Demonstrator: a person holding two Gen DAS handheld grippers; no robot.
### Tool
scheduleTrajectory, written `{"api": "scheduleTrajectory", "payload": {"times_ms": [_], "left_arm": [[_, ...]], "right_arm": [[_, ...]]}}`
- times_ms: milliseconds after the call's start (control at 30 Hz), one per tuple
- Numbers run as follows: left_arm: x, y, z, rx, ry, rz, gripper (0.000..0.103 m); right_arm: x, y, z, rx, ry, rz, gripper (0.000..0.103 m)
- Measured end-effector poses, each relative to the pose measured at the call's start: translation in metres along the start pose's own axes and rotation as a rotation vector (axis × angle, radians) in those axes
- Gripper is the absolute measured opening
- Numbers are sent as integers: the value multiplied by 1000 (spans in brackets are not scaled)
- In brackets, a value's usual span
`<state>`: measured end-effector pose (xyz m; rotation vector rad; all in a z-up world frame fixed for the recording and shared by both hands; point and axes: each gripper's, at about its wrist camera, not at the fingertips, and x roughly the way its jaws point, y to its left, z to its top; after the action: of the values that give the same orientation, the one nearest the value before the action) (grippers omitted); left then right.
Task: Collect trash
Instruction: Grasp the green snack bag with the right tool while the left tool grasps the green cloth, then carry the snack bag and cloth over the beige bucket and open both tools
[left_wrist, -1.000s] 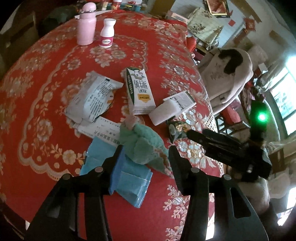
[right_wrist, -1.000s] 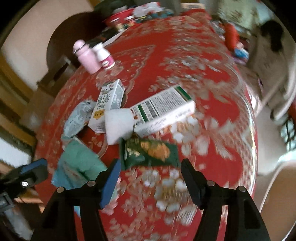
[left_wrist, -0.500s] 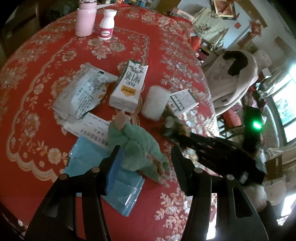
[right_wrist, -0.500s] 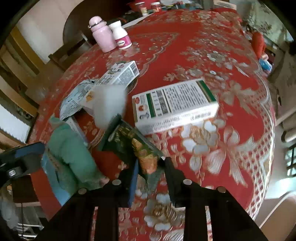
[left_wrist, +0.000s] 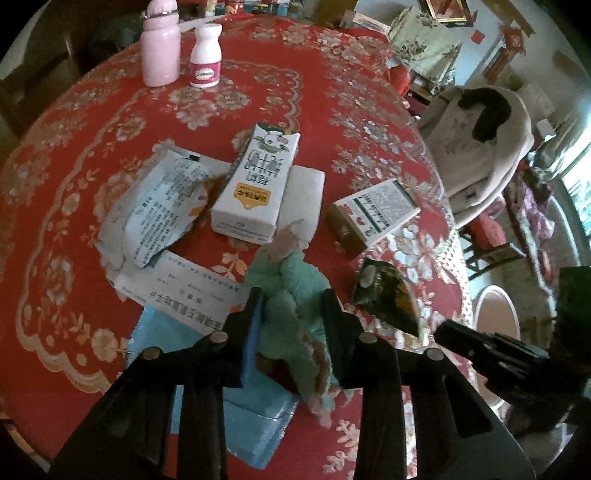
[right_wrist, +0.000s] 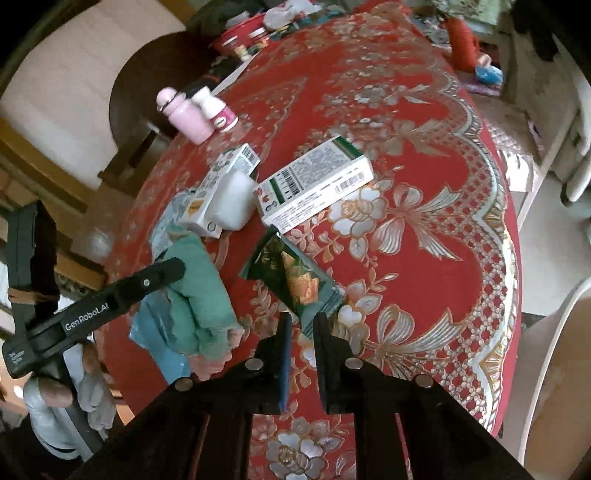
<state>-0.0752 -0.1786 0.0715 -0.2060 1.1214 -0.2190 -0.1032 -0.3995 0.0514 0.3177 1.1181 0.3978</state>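
My left gripper (left_wrist: 291, 302) is shut on a crumpled green cloth (left_wrist: 291, 291), seen also in the right wrist view (right_wrist: 199, 295), above a blue packet (left_wrist: 255, 410). My right gripper (right_wrist: 301, 321) is shut on a dark green snack wrapper (right_wrist: 295, 277) and holds it off the red tablecloth (right_wrist: 424, 177); the wrapper also shows in the left wrist view (left_wrist: 384, 295). A milk carton (left_wrist: 258, 188), a white pad (left_wrist: 303, 206), a white-green box (left_wrist: 373, 214), a crumpled white wrapper (left_wrist: 159, 210) and a printed paper slip (left_wrist: 181, 291) lie on the table.
A pink bottle (left_wrist: 160, 42) and a white bottle (left_wrist: 206, 55) stand at the far side. A chair draped with clothing (left_wrist: 484, 136) stands beyond the table's right edge. The table edge runs near both grippers.
The right gripper closed on the green snack wrapper and lifted it off the cloth. The left gripper closed in on the green cloth and now grips it.
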Motion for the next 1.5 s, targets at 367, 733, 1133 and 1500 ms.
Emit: {"api": "scheduleTrajectory", "payload": {"times_ms": [367,733,1133,1500], "left_arm": [[-9,0,-8,9,47,-85,22],[10,-19,-12,-23,66,-68,56],[14,-35,-19,41,84,-68,34],[-24,-96,-14,216,20,-151,34]], "right_arm": [[44,22,26,-189,41,-99,51],[9,0,10,-53,-22,-90,14],[-43,-16,-20,48,-101,-80,14],[-94,-22,-34,105,-211,-135,14]]}}
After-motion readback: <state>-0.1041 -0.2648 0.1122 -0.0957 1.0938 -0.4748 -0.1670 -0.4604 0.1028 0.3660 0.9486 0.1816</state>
